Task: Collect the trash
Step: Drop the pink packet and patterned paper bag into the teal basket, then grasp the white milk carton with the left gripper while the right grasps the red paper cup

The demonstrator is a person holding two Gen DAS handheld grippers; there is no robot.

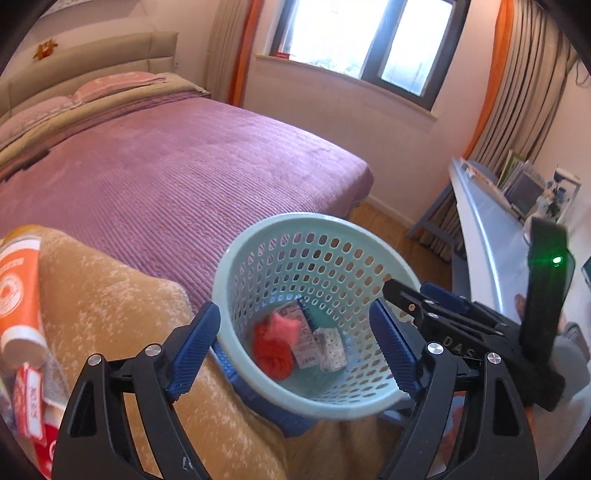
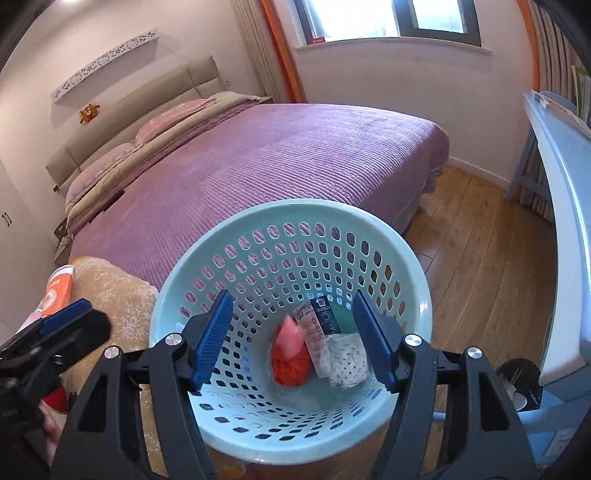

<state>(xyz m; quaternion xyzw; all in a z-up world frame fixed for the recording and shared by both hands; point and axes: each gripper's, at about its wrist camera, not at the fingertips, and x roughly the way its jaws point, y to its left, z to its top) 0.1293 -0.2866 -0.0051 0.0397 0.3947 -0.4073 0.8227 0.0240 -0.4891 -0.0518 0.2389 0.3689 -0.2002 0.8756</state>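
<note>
A pale green perforated basket (image 1: 258,243) (image 2: 221,236) stands by the bed corner. It holds a red crumpled ball (image 1: 275,345) (image 2: 290,356), a printed paper packet (image 1: 306,341) (image 2: 314,328) and a white dotted wad (image 1: 332,345) (image 2: 345,356). My left gripper (image 1: 297,349) is open and empty over the basket's near rim. My right gripper (image 2: 291,341) is open and empty above the basket mouth; it also shows in the left wrist view (image 1: 413,299). An orange tube (image 1: 20,291) (image 2: 57,291) and red-white wrappers (image 1: 29,402) lie on a tan plush cushion (image 1: 122,332) at left.
A bed with a purple cover (image 1: 177,170) (image 2: 277,155) fills the background. A white desk (image 1: 487,229) (image 2: 565,206) with books stands on the right. Wooden floor (image 2: 480,251) lies between bed and desk. A window (image 1: 362,33) is behind.
</note>
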